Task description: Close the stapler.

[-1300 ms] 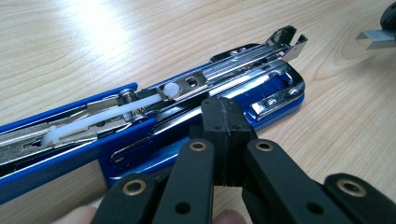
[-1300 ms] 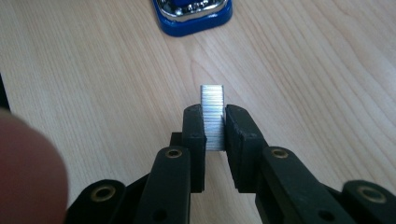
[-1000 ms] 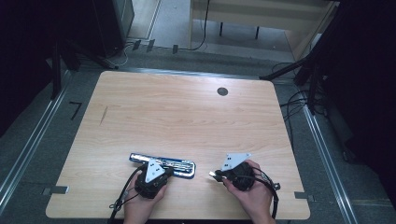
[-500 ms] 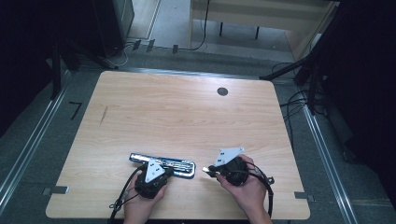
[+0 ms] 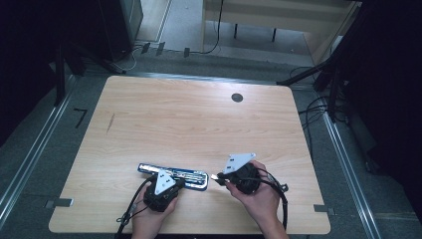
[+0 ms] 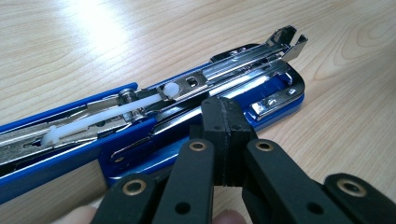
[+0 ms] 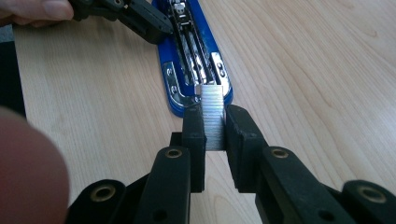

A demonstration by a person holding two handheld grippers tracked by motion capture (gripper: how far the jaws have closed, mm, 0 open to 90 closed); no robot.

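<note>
A blue stapler (image 5: 186,175) lies folded open and flat near the table's front edge, its metal staple channel (image 6: 140,107) facing up. My left gripper (image 6: 223,116) is shut, its pads together, with the tip resting on the stapler's blue side rim near the middle; it also appears from across (image 7: 156,28). My right gripper (image 7: 214,112) is shut on a silver strip of staples (image 7: 212,100). The strip points at the stapler's near end (image 7: 187,51) and its far tip reaches the channel mouth. From above, the right gripper (image 5: 215,177) sits just right of the stapler.
The wooden table (image 5: 199,124) carries a dark round grommet (image 5: 237,97) at the back right and a short dark mark (image 5: 110,123) at the left. Cables trail from both grippers over the front edge. A blurred fingertip (image 7: 28,168) fills the right gripper view's lower left.
My right gripper has moved left with the staple strip, closing the gap to the stapler's right end. The left gripper and the stapler have stayed put.
</note>
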